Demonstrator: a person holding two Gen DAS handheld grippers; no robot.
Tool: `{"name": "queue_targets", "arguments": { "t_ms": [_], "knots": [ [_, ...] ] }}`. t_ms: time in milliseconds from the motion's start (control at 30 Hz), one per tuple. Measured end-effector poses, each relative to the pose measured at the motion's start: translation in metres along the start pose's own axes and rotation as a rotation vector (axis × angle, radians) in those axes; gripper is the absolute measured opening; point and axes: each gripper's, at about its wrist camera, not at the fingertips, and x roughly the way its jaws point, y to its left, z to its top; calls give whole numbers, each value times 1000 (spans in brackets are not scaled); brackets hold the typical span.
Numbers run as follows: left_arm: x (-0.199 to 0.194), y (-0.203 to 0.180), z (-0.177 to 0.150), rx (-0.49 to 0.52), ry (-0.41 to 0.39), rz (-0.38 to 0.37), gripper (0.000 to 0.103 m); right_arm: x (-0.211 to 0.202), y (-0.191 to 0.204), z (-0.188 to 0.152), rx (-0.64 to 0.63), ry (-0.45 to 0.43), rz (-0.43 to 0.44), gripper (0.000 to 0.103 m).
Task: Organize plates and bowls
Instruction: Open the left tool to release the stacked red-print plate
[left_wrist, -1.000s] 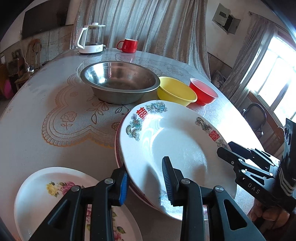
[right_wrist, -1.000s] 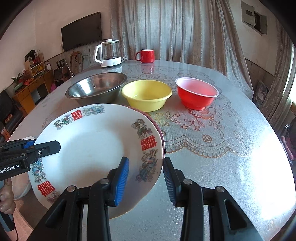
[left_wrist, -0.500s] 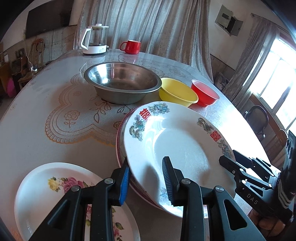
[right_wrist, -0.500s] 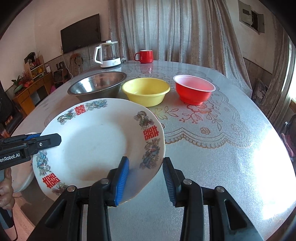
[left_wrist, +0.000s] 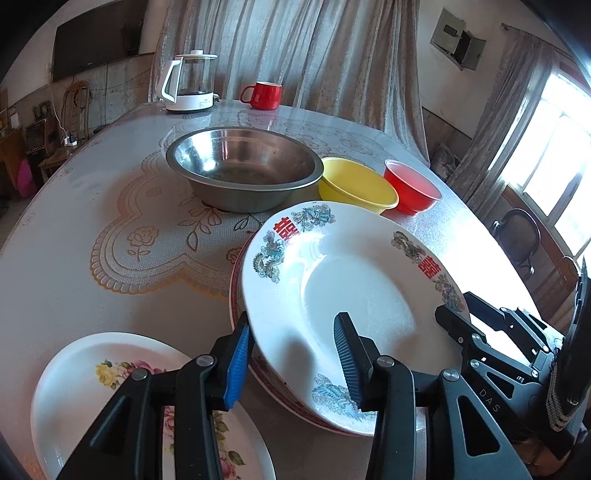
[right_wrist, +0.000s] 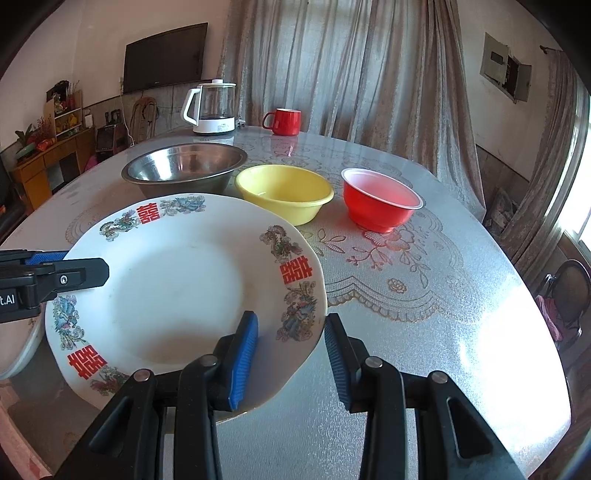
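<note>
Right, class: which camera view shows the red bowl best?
The right wrist view: the red bowl stands whole and unobstructed there, its pale rim, inside and base all visible. In the left wrist view the same bowl is smaller and farther off, partly hidden behind the yellow bowl.

Daylight pours in from the window (left_wrist: 554, 155) at right, blowing out its panes and throwing white glare across the glossy tabletop (right_wrist: 509, 332) on that side. The white plate (left_wrist: 354, 295) carries a bright sheen and the soft shadows of the gripper fingers (left_wrist: 347, 358) on its near side, while the room's left side sits dimmer. Both fisheye views are sharp at centre, bend straight lines and fall to black at the corners.
</note>
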Motion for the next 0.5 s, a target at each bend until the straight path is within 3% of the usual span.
{"name": "queue_targets", "arguments": {
  "t_ms": [100,200,267,500],
  "knots": [
    [-2,-3,0,17,-11,31,45,-2,0,-3,1,-3,8,37],
    [-3,-9,0,70,-38,127,50,0,2,-2,8,-4,4,39],
    [-3,-4,0,51,-26,107,51,6,8,-2,-4,1,-6,44],
    [-12,9,-3,12,-40,113,51,6,8,-4,20,0,-8,44]
  ]
}}
